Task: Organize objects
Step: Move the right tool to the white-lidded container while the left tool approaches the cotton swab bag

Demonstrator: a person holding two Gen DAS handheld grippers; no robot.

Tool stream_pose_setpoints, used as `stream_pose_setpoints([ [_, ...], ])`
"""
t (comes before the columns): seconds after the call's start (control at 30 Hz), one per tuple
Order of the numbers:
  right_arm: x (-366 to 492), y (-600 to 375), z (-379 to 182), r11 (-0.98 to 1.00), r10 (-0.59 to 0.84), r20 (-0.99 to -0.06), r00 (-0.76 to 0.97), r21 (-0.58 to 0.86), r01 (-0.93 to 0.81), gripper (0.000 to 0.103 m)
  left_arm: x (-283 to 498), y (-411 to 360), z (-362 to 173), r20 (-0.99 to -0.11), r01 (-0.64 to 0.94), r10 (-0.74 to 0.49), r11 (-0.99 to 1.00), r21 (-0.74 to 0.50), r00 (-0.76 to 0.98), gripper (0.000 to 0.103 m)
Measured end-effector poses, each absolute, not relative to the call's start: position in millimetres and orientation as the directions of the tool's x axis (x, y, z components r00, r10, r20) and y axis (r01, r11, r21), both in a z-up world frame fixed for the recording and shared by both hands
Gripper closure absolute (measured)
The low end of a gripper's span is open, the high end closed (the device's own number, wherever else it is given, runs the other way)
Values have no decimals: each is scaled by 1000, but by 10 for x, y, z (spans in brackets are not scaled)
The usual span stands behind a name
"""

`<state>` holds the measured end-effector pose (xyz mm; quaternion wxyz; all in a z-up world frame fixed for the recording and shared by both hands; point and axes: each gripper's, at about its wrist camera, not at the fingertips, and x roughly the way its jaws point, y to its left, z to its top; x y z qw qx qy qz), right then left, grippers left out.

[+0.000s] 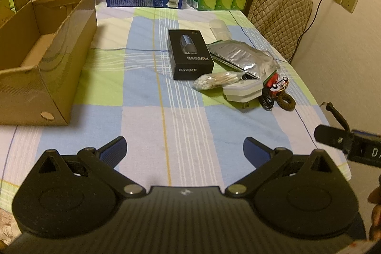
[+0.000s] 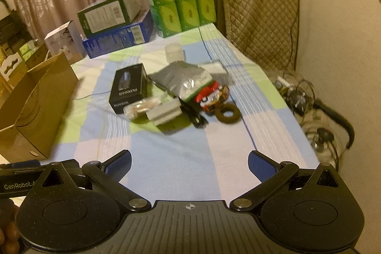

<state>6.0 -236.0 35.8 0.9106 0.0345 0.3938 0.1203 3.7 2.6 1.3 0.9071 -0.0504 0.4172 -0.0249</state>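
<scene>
The left gripper [image 1: 184, 151] sat at the bottom centre of its frame with jaws spread wide and nothing between them. The right gripper [image 2: 189, 164] was the same in its own view: jaws apart, empty, low over the checked tablecloth [image 1: 142, 135].

Ahead of both, the loose items lay in one cluster. In the left view it sat right of centre; in the right view it sat just left of centre, straight up the frame from the fingers. By my reading the right gripper was the nearer one, though neither was close; bare cloth lay between.

The black box [image 1: 189, 54] lay flat, its long axis running up the frame, away from the left gripper. Beside it were the silver pouch [image 1: 245, 56], a bag of cotton swabs [image 1: 215, 82], a white case [image 1: 243, 90], a red toy car [image 1: 277, 85] partly under the pouch, a brown ring [image 1: 285, 102] and a clear container [image 1: 219, 27] farther up. That made one of each, seven loose things, plus a dark cord I could not make out well.

The open cardboard box [image 1: 54, 63] stood at the left edge of both views, well apart from the cluster and nearer the left gripper; it was probably where the items would go. One stack of two cartons and one block of green packs stood at the far edge.
</scene>
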Motion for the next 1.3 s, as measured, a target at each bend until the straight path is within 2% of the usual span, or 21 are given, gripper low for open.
stream_pose_setpoints([
  [0.23,331,-2288,410,951,276,-688,671,97,-292,2,392,116,135,-745,68,-119,993,-99,657,1],
  [0.5,698,-2148,123,911,335,-676,656,55,-408,3,932,160,-88,-738,199,-168,979,-47,654,1],
  [0.63,907,-2052,-60,891,366,-678,638,58,-450,14,1153,196,-262,-745,236,-181,971,-33,642,1],
  [0.7,982,-1995,-130,884,371,-677,636,46,-466,15,1231,207,-324,-747,267,-203,963,-36,633,8],
  [0.8,1092,-1905,-242,864,394,-676,623,42,-501,15,1352,237,-419,-761,281,-229,958,-64,607,13],
  [1.07,1329,-1718,-518,838,402,-701,590,23,-544,21,1474,264,-612,-763,304,-249,950,-72,596,15],
  [1.3,1452,-1654,-619,841,397,-713,578,30,-540,35,1525,267,-667,-760,331,-281,939,-92,586,18],
])
